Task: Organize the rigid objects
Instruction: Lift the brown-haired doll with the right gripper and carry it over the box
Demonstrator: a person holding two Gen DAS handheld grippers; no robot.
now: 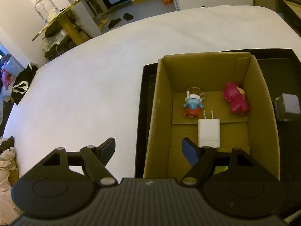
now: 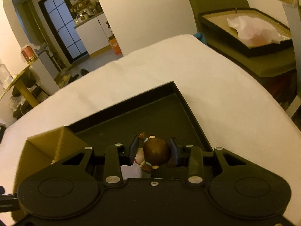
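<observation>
Surface: white bed [image 1: 84,94] carrying a black tray [image 2: 188,105].
Cardboard box [image 1: 163,113]: on tray's left part; holds white charger [image 1: 208,132], pink figurine [image 1: 236,99], blue-red figurine [image 1: 192,106].
Left gripper [image 1: 148,148]: fingers spread, empty, over box's near-left edge.
Right gripper [image 2: 154,151]: pinching brown-haired doll [image 2: 156,153] above tray.

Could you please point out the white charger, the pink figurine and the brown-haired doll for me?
white charger [image 1: 208,132], left wrist view, on its flat white body.
pink figurine [image 1: 237,99], left wrist view, on its pink torso.
brown-haired doll [image 2: 156,151], right wrist view, on top of its brown head.
</observation>
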